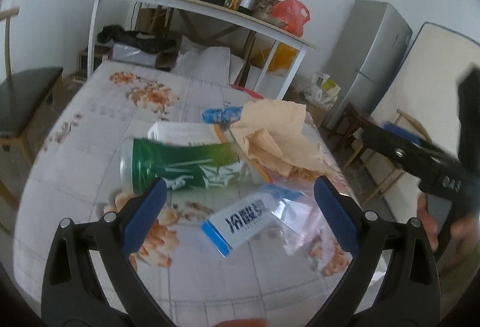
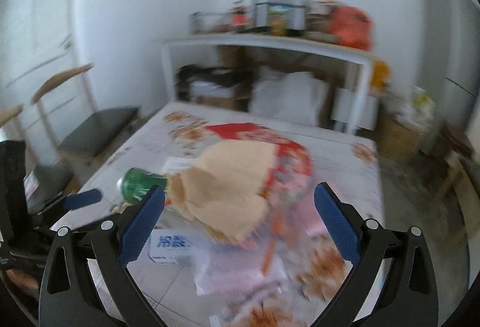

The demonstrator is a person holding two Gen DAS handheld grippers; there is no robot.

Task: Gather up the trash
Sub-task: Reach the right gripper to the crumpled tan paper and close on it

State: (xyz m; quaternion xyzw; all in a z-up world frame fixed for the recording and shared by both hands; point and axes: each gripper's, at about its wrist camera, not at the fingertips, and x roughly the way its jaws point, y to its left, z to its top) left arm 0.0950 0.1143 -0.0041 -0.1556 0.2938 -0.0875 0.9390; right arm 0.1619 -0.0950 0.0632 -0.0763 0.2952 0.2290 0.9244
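Floral table covered in trash: green can, crumpled paper, blue box. Left gripper and right gripper both spread wide, holding nothing.

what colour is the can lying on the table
Green with white markings. The can lies on its side on the floral tablecloth, clearest in the left wrist view.

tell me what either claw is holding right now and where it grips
Nothing is held. The left claw and right claw both stand open above the trash on the table.
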